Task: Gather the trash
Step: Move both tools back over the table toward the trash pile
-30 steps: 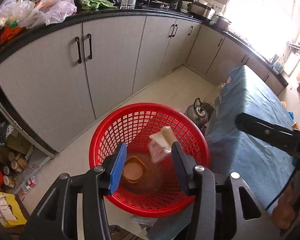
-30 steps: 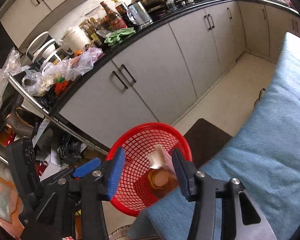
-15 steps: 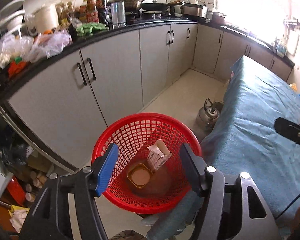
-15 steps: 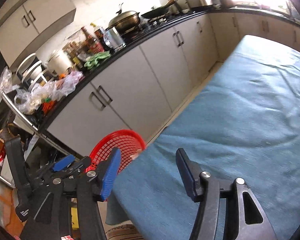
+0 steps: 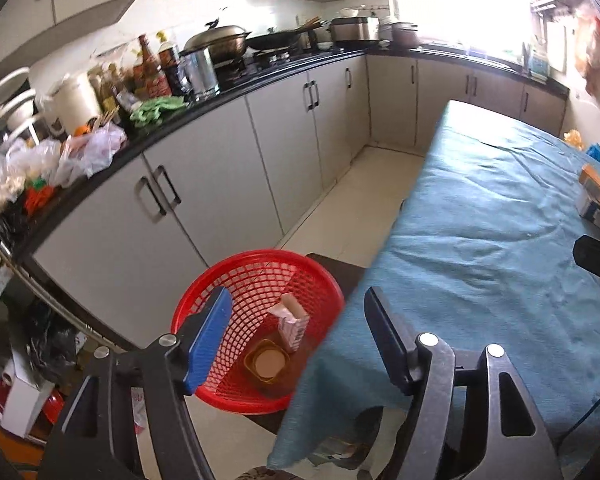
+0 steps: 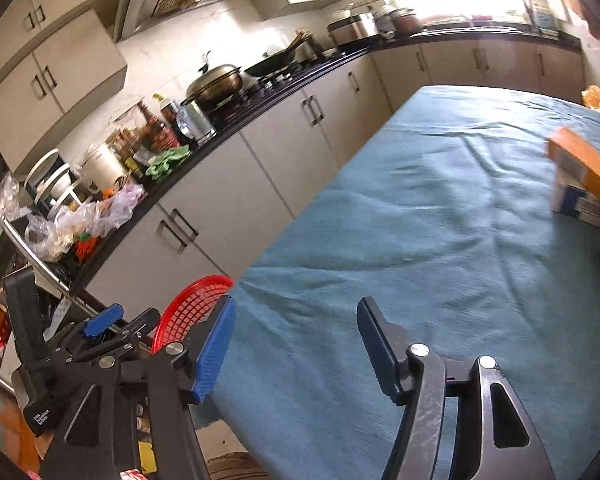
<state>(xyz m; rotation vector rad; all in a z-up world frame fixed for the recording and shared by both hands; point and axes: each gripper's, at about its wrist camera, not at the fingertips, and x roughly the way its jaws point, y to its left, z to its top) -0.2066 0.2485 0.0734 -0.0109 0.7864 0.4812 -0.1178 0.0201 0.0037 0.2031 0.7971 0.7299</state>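
A: Why did the round red plastic mesh basket (image 5: 260,280) stand on the floor at seven o'clock of the table under the wrinkled teal cloth (image 5: 500,240)?

B: Probably so trash could drop straight off the table edge into it. A small pink-and-white cardboard carton (image 5: 290,322) leaned upright inside, beside a squarish amber plastic tub (image 5: 267,361) at its seven o'clock.

A: And the grippers?

B: The left gripper (image 5: 298,338) hung above the basket rim, jaws opening, nothing between them but the view of the basket below. The right gripper (image 6: 296,346) pointed over the soft cloth, jaws likewise opening and empty.

A: What remained?

B: An orange-topped cardboard box (image 6: 582,170), stiff and flat-sided, lay at two o'clock of the right gripper, well apart. It looked like the next pick, though what sat beneath it was blurred.
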